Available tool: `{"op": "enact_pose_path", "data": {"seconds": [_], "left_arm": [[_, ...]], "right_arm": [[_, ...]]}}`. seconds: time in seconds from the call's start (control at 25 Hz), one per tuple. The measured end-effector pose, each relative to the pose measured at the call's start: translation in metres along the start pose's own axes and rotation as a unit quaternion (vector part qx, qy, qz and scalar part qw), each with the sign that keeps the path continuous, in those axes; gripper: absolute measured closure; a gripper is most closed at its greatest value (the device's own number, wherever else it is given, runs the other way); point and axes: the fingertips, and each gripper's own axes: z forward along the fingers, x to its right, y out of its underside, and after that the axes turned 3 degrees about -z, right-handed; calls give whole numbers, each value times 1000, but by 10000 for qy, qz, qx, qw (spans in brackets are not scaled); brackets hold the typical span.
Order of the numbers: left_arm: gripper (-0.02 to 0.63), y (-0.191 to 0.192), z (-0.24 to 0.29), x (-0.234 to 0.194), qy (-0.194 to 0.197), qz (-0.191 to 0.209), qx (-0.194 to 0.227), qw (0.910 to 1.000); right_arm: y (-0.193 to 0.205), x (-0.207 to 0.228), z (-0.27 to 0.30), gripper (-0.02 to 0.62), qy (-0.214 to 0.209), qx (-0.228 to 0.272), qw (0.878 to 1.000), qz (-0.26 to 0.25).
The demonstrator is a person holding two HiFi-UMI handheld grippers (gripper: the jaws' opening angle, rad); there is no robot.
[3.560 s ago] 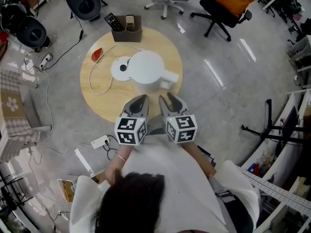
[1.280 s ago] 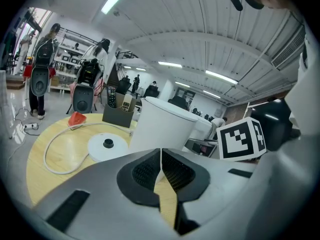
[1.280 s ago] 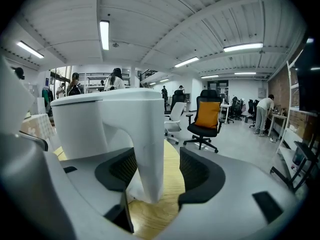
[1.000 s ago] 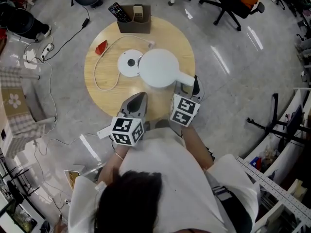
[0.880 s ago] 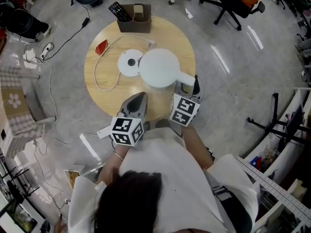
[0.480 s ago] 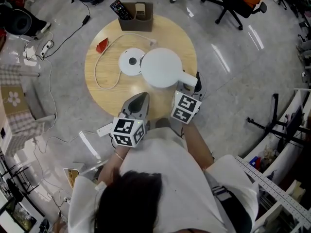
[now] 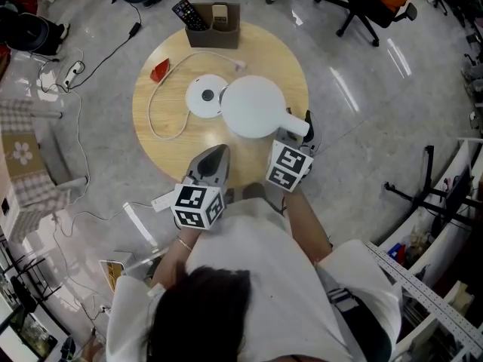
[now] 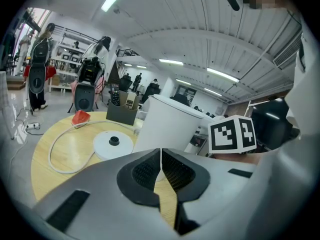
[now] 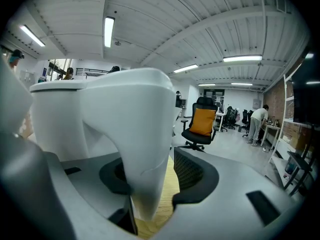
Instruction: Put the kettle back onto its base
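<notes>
Base [image 7: 205, 96]: white disc, lay on the round table [image 7: 162, 138]. Your left gripper [image 7: 217, 153]: jaws together, empty. Kettle [image 7: 253, 106]: stood on the table just right of the base. Your right gripper [image 7: 299, 128]: jaws just closing around the kettle's handle [image 9: 145, 149], one pad not yet touching.

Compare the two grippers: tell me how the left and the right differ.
The left gripper has its jaws shut on nothing; the right gripper has them apart round the handle of the kettle, a gap beside one pad, and they have just been closing. The left gripper hangs short of the kettle; the right gripper is at it. Both carry a marker cube.
</notes>
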Motion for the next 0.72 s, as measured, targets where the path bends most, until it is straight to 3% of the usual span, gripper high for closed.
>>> {"op": "enact_pose_path", "data": {"seconds": [0.56, 0.72], "left_arm": [[574, 3, 0, -14, -100, -102, -22, 9999], [574, 1, 0, -22, -194, -85, -15, 9998]], "right_arm": [[-5, -2, 7, 416, -86, 152, 9997, -193], [-9, -6, 8, 471, -203, 330, 9989, -269]]}}
